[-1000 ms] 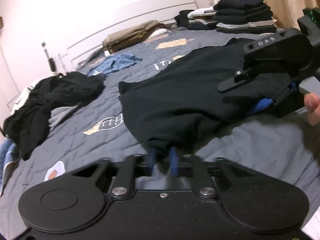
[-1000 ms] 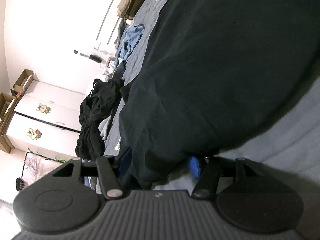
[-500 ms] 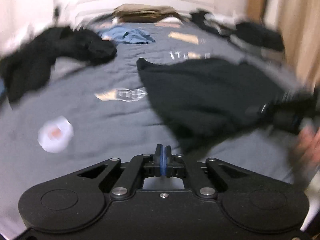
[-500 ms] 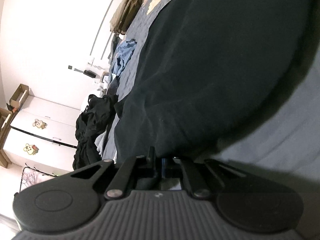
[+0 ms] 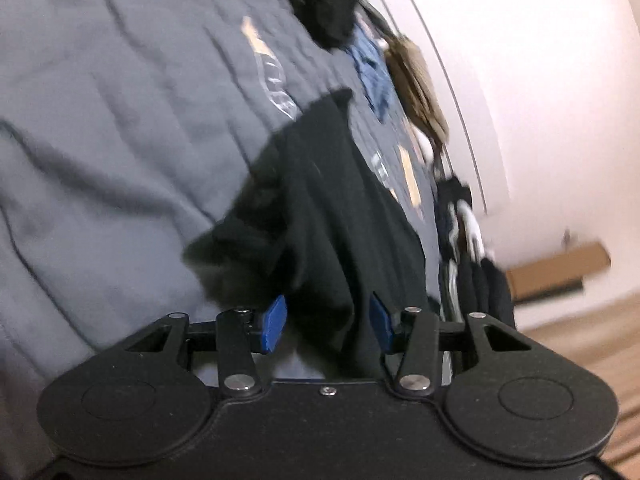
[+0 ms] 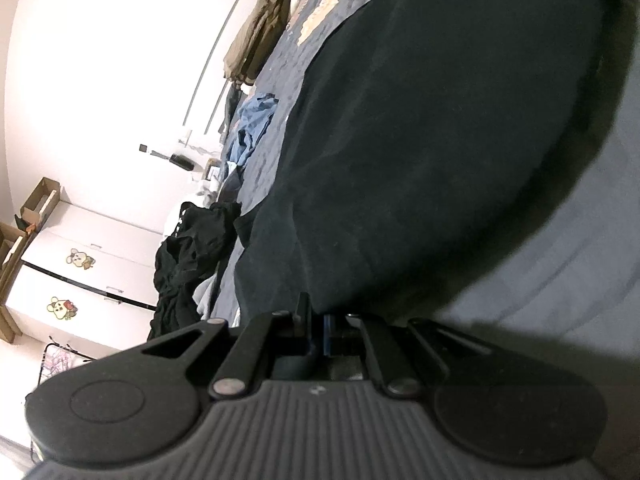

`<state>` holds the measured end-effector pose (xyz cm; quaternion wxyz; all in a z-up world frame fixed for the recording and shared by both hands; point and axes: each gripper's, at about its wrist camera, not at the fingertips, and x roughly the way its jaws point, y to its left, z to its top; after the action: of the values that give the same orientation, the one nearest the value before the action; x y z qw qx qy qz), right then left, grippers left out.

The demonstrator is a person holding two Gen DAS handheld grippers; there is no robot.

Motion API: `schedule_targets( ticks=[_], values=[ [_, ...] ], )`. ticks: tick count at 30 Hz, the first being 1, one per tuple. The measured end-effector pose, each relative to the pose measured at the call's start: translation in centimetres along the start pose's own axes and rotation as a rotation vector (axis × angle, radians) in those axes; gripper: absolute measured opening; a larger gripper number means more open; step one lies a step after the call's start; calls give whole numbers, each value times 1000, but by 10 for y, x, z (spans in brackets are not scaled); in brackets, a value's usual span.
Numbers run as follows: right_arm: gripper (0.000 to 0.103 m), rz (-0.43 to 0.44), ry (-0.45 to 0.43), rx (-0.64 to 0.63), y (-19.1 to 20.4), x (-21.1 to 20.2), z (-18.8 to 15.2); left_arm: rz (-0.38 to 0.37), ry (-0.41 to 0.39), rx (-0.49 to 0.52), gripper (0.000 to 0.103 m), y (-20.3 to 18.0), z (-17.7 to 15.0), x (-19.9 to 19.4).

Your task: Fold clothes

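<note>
Lying on the grey quilt [image 5: 100, 152], the black garment [image 5: 320, 208] bunches between the left gripper [image 5: 327, 322], whose jaws are opening around a fold. Right gripper [image 6: 317, 334] is pinched tight on the garment's near edge.

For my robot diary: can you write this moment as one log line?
task: fold clothes | left claw: opening, black garment between pads | right claw: shut on garment edge | surface: grey bedspread
</note>
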<state>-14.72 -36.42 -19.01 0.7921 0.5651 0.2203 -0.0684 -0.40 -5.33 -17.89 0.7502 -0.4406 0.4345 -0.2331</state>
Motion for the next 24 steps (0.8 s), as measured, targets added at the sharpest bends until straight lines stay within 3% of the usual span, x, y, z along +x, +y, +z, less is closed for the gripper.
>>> schedule_targets(
  ticks=[2,5,11,12,13,15,17,21,24],
  values=[
    [5,2,-8,12,-1,0,-2,8,-22,-27,20,4,6,3],
    [4,9,-29,15,1,-3,-1,16,-38,2,12,3,12,-2],
    [3,17,-46,46,3,-6,-1,46,-83,51,11,8,28,-27],
    [3,15,-45,51,3,-7,-1,69,-113,38,11,12,32,-33],
    [3,7,-55,47,4,-8,-2,104,-174,31,0,15,37,-42],
    [3,-13,-68,44,1,-11,-1,177,-276,14,0,25,56,-57],
    [3,-22,-48,75,-5,-10,2,160,-251,-14,0,30,68,-62],
    [3,-43,-30,47,0,-9,-2,113,-118,75,2,13,61,-55],
    [4,-52,-23,35,2,-9,-1,120,-28,177,7,0,45,-44]
  ],
)
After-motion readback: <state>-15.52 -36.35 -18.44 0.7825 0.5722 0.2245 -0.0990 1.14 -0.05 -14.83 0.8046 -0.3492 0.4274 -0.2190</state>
